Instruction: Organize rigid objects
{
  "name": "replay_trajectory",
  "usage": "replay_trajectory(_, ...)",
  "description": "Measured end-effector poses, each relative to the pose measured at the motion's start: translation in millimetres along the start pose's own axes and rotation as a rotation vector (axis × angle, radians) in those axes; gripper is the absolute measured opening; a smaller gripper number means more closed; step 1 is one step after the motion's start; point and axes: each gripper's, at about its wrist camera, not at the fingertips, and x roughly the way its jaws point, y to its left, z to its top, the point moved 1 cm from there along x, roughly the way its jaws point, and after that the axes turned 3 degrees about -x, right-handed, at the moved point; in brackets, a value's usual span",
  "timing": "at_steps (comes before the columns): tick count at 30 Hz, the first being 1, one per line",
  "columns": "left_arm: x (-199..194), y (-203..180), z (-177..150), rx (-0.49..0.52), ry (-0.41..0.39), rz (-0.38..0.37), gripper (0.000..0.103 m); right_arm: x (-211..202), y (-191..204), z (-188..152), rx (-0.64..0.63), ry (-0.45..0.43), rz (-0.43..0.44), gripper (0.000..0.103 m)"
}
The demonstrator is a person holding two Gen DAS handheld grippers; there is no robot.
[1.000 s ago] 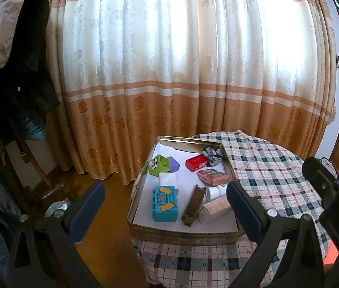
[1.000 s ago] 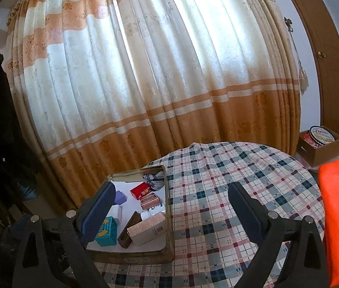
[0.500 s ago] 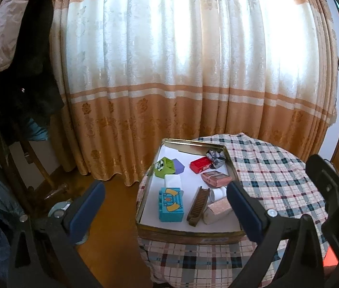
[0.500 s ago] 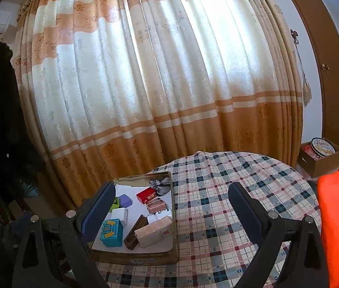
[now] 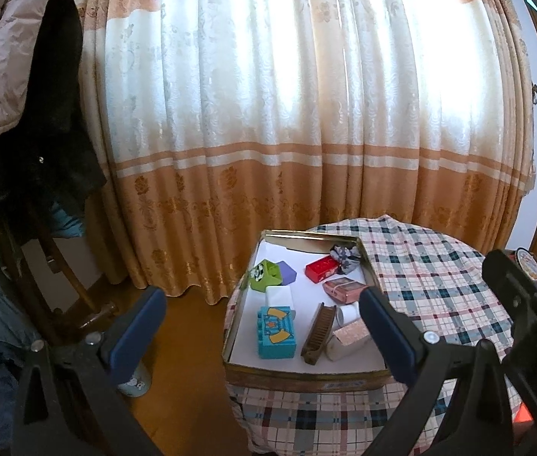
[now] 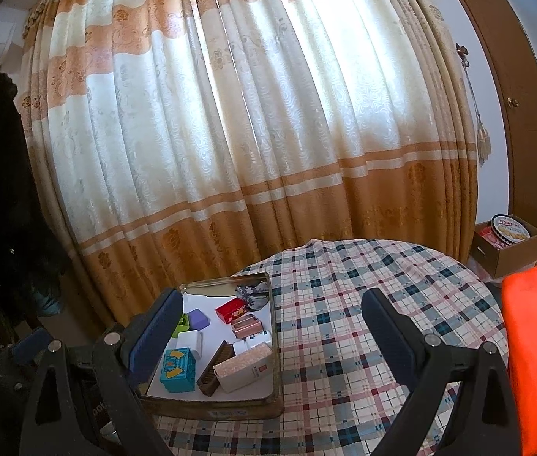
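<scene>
both tools hung above the scene with jaws spread wide and nothing between them: the left tool (image 5: 261, 326) and the right tool (image 6: 272, 326). a shallow metal tin (image 5: 306, 378) lined in white sat at the left edge of the round surface (image 6: 363, 304) under a plaid cloth. inside lay a teal toy block (image 5: 277, 332), a brown comb (image 5: 319, 334) just beside it, a green block (image 5: 264, 275) touching a purple block (image 5: 286, 271), a red box (image 5: 321, 268), a pink box (image 5: 344, 288) and a white box (image 6: 244, 366). a curtain (image 6: 249, 133) hung behind.
</scene>
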Motion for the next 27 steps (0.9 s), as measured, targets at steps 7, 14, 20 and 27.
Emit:
replay_trajectory(7,1.2,0.8,1.7,-0.013,0.013,0.012,0.103,-2.1,-0.5,0.4,-0.002,-0.005,0.001,0.097)
replay_trajectory(14,-0.3,-0.6,0.4,-0.002,0.011,0.032,0.103,-3.8,-1.7,1.2,0.009,-0.007,-0.001,0.097)
replay_trajectory(20,3.6,2.0,0.6,-0.026,0.044,0.02,0.103,-4.4,-2.2,1.7,0.009,-0.005,0.0,0.097)
replay_trajectory(27,8.3,3.8,-0.9,-0.051,0.077,0.0,0.103,-3.6,-1.1,0.9,0.008,0.004,0.005,0.097)
